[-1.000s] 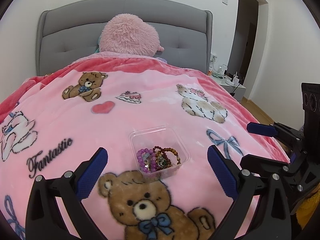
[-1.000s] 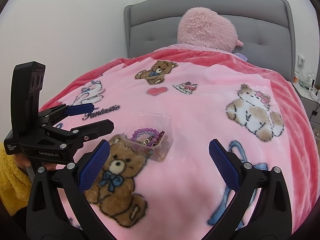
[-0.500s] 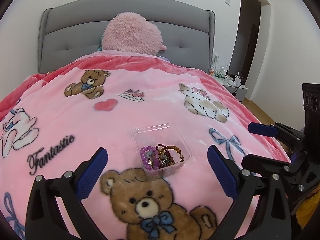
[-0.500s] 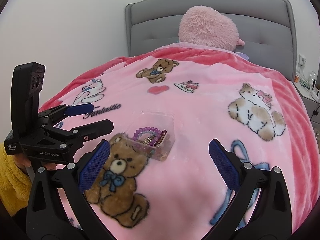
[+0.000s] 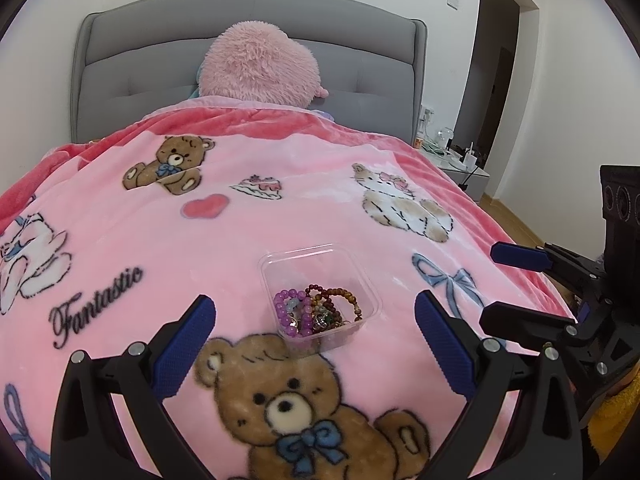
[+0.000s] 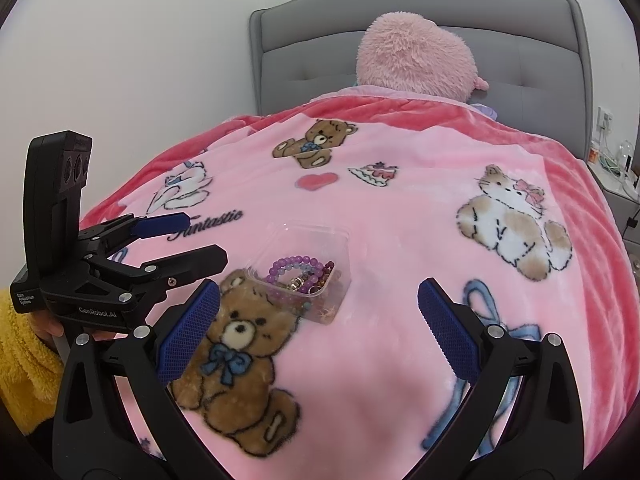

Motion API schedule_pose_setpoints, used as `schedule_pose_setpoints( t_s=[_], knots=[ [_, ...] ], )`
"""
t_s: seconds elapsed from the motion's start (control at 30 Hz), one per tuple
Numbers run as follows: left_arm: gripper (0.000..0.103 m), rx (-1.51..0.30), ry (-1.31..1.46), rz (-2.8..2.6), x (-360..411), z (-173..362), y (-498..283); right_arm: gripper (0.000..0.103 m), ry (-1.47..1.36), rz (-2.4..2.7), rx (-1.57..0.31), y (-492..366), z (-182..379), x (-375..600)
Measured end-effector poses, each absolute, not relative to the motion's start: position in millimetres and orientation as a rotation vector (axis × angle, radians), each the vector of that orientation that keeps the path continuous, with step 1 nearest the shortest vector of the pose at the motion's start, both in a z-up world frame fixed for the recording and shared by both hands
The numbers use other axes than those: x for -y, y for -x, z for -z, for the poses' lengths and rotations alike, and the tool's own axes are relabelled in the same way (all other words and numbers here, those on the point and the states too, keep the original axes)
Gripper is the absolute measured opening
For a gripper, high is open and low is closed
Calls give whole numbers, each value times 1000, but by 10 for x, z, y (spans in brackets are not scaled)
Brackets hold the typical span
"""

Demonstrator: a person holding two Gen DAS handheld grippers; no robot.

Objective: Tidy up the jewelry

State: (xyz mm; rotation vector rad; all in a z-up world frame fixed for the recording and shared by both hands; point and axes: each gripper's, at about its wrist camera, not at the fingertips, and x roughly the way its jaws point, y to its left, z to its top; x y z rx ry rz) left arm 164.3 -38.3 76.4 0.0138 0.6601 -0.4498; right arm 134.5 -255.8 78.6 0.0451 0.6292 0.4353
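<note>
Both wide-open, empty claws, left claw (image 5: 314,354) and right claw (image 6: 318,330), had edged closer to the clear tub (image 5: 320,258) holding tangled beaded bracelets (image 5: 316,311), whichever stage of sorting this was.

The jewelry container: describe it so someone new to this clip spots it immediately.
On the bed's pink blanket, look just above the big printed teddy bear nearest the grippers. There sits a small clear plastic tub holding tangled bead bracelets, purple and brown. It is the only real object on the blanket; everything around it is print.

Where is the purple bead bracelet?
In the clear tub on the pink blanket, left of the brown beads, just above the big teddy print's head: the purple bracelet, center in the left view.
</note>
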Motion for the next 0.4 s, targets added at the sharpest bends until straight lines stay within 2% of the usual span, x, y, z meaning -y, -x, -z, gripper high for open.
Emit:
schedule_pose_setpoints(
  t_s=[0.4],
  knots=[
    [98, -655, -25, 458, 424, -782, -1632, 95, -46, -434, -625, -1339, -795, 2558]
  ],
)
